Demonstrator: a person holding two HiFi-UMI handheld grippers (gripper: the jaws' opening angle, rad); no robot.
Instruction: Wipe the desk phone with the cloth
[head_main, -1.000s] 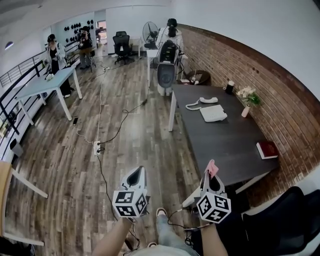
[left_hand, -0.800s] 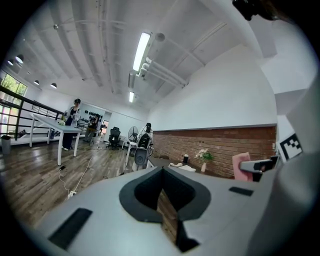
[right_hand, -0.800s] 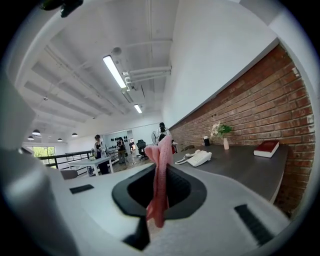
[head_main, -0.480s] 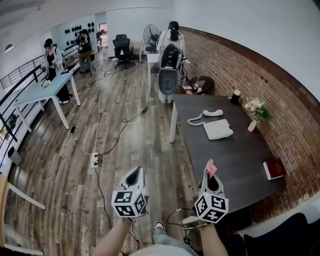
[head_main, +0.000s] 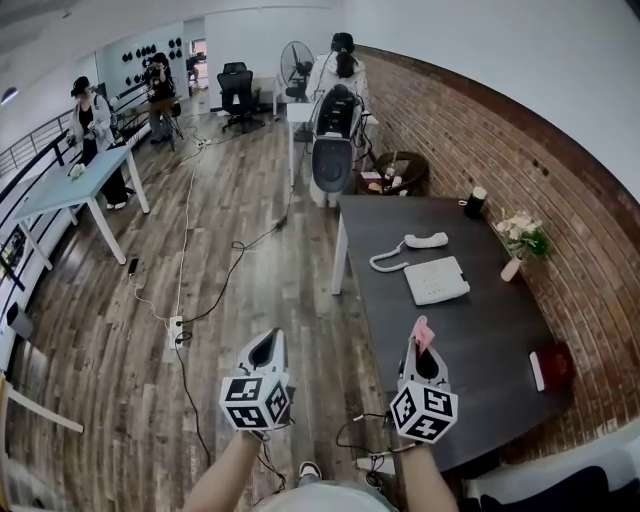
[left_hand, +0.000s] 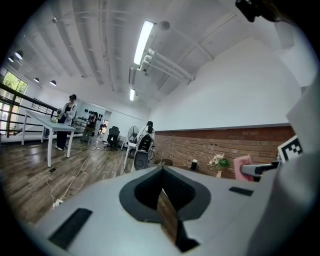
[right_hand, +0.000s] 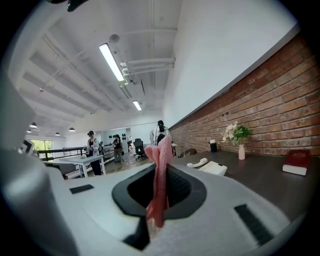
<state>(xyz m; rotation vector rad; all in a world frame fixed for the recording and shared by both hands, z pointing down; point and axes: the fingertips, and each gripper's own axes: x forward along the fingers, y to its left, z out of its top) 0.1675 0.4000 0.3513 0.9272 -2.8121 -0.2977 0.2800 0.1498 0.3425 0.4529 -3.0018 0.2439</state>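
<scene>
dark desk (head_main: 470, 335) bears the desk phone (head_main: 436, 280), handset (head_main: 426, 240) lying crosswise.

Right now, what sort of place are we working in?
Probably an open-plan office: a dark rectangular desk with a white desk phone on it, a black swivel office chair at the far end, and a pale blue work table to the left.
</scene>
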